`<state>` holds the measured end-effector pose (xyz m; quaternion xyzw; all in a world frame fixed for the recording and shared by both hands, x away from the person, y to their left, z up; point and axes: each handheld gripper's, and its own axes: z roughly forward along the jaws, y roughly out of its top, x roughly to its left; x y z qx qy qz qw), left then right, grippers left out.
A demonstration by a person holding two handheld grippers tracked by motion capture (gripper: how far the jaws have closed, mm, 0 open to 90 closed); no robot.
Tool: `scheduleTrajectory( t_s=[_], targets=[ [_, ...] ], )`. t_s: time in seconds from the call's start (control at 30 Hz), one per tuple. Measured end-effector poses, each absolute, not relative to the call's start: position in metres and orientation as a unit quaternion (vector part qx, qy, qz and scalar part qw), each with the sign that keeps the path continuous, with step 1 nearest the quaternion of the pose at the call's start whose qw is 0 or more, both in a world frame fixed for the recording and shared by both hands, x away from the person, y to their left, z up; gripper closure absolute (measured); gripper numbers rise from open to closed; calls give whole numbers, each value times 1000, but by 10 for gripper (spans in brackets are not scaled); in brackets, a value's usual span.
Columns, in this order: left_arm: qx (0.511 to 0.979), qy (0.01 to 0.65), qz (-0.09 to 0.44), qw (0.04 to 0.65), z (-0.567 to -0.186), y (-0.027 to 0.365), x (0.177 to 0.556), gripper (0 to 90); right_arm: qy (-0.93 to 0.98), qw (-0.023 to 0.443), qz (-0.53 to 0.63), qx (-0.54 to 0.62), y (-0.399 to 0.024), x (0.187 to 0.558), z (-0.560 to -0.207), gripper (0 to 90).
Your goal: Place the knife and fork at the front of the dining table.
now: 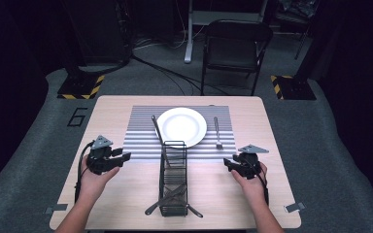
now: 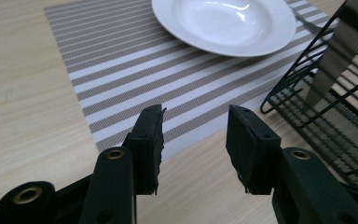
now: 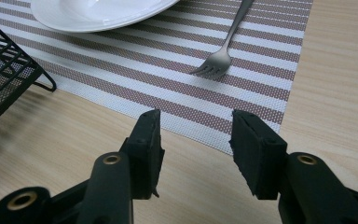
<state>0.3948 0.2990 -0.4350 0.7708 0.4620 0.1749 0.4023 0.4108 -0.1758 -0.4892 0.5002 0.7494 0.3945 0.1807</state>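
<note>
High view: the left gripper [image 1: 122, 156] and right gripper [image 1: 228, 164] hover over the pale wooden bench [image 1: 121, 204], jaws apart and empty, flanking the black wire cutlery basket [image 1: 174, 182].

Left gripper view: the round white ceramic plate [image 2: 223, 23] lies ahead of the jaws.

Right gripper view: the silver metal fork [image 3: 220, 55] lies just ahead of the jaws on the striped grey placemat [image 3: 168, 88].

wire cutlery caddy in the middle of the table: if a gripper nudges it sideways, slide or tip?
The caddy looks tall and narrow, so a high push would probably tip it. Its open wire build suggests it is light, likely sliding if pushed low. Cutlery pokes out at its near end and may snag or spill.
</note>
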Motion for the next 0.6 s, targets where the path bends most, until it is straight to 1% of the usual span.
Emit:
scheduleTrajectory(
  t_s=[0.27,0.6],
  targets=[
    [782,433,169,414,-417,278,397,566,749,176,395,503,-175,411,-490,521],
    [793,415,162,415,-406,262,402,567,746,175,395,506,-176,412,-491,509]
  ],
)
